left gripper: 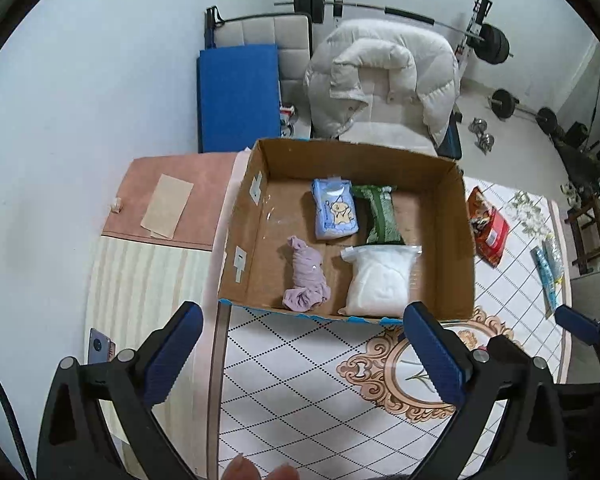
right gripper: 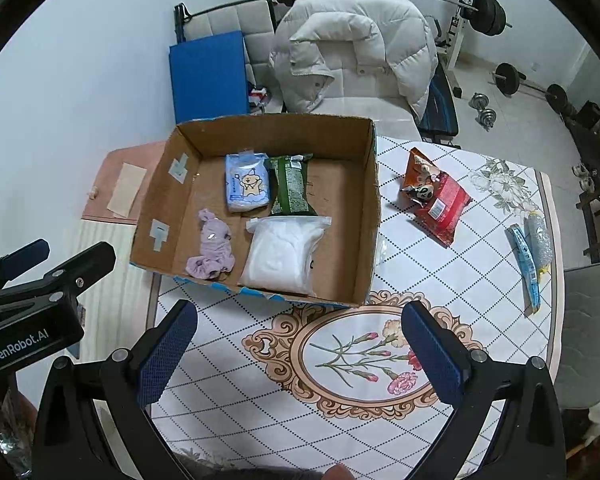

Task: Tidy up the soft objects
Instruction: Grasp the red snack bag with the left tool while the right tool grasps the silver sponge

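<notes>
An open cardboard box (left gripper: 466,240) (right gripper: 374,216) stands on the patterned tablecloth. In it lie a lilac cloth bundle (left gripper: 306,278) (right gripper: 214,250), a white soft pack in a clear bag (left gripper: 380,280) (right gripper: 282,256), a blue tissue pack (left gripper: 336,210) (right gripper: 247,182) and a green pack (left gripper: 380,214) (right gripper: 292,186). My left gripper (left gripper: 300,356) is open and empty in front of the box. My right gripper (right gripper: 300,356) is open and empty, over the floral medallion. On the table to the right of the box lie a red snack bag (right gripper: 436,196) (left gripper: 486,226) and a blue-and-clear packet (right gripper: 530,252) (left gripper: 548,268).
A white puffer jacket (right gripper: 352,48) drapes a chair behind the table. A blue mat (right gripper: 208,74) leans at the wall. Barbells and dumbbells (right gripper: 484,110) lie on the floor at the right. A grey chair (right gripper: 588,332) stands at the table's right edge. A phone (left gripper: 100,346) lies at the left.
</notes>
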Action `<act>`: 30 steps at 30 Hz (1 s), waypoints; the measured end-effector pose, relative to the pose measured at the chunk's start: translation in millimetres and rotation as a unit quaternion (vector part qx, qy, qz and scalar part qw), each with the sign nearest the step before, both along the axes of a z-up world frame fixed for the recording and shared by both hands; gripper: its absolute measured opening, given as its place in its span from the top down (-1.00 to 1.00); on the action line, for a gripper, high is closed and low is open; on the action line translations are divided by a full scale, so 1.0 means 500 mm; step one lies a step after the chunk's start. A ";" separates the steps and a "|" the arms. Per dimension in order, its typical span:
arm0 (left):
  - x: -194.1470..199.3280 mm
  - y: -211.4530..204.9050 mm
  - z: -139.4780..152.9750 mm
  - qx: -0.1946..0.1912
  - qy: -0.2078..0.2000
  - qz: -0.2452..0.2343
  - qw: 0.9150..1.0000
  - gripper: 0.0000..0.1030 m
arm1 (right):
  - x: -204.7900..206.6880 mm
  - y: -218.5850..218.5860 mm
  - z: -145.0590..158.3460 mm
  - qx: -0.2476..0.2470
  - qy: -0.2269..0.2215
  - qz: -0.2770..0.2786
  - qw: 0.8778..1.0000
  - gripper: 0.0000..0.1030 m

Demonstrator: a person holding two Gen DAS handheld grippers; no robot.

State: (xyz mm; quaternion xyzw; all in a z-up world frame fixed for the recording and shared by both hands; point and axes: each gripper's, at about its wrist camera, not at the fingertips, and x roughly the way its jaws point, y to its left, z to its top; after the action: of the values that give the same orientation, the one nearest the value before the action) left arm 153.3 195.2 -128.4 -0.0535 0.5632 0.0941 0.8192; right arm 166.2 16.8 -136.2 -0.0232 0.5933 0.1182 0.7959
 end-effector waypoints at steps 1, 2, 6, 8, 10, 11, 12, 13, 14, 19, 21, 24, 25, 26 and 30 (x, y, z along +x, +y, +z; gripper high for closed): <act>-0.005 -0.002 0.007 -0.001 -0.001 0.002 1.000 -0.99 | -0.004 -0.002 0.004 0.002 -0.002 0.001 1.000 -1.00; -0.007 -0.006 0.010 0.001 -0.002 0.002 1.000 -0.99 | -0.007 -0.003 0.008 0.004 -0.004 0.002 1.000 -1.00; -0.009 -0.024 0.014 -0.005 0.001 0.002 1.000 -0.99 | -0.015 -0.015 0.018 0.015 -0.007 0.004 1.000 -1.00; -0.003 -0.042 0.015 -0.013 0.005 -0.002 1.000 -0.99 | -0.014 -0.027 0.018 0.023 -0.004 0.004 1.000 -1.00; 0.009 -0.069 0.014 -0.016 0.006 -0.009 1.000 -0.99 | -0.007 -0.055 0.019 0.028 -0.001 -0.002 1.000 -1.00; 0.024 -0.095 0.010 -0.021 0.009 -0.017 1.000 -0.99 | -0.002 -0.071 0.019 0.028 -0.001 -0.006 1.000 -1.00; 0.038 -0.119 0.005 -0.030 0.015 -0.023 0.999 -0.99 | 0.006 -0.100 0.018 0.026 0.000 -0.015 1.000 -1.00; 0.054 -0.144 -0.002 -0.045 0.021 -0.029 0.998 -0.99 | 0.014 -0.128 0.016 0.023 0.003 -0.025 0.999 -1.00; 0.072 -0.171 -0.010 -0.060 0.026 -0.035 0.997 -0.99 | 0.023 -0.159 0.012 0.020 0.007 -0.035 0.999 -1.00; 0.184 -0.348 -0.065 -0.064 0.053 -0.093 0.992 -0.99 | 0.084 -0.348 -0.020 0.001 0.024 -0.102 0.994 -1.00; 0.233 -0.418 -0.096 -0.054 0.071 -0.127 0.988 -0.99 | 0.114 -0.440 -0.047 -0.014 0.035 -0.135 0.990 -1.00; 0.320 -0.527 -0.179 -0.032 0.116 -0.185 0.975 -0.99 | 0.160 -0.561 -0.090 -0.027 0.052 -0.172 0.983 -1.00; 0.345 -0.553 -0.204 -0.027 0.129 -0.197 0.971 -0.99 | 0.177 -0.604 -0.112 -0.031 0.061 -0.186 0.980 -1.00; 0.367 -0.576 -0.231 -0.021 0.139 -0.206 0.968 -0.99 | 0.195 -0.640 -0.132 -0.035 0.069 -0.197 0.977 -1.00; 0.433 -0.638 -0.336 0.003 0.183 -0.225 0.957 -0.98 | 0.281 -0.780 -0.233 -0.043 0.105 -0.233 0.966 -1.00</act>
State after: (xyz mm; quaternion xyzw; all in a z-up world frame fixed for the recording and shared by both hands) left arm 369.8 -123.6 -296.4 0.0954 0.7007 -0.0829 0.7021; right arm 306.6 -373.1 -252.5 0.0946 0.6672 -0.0944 0.7328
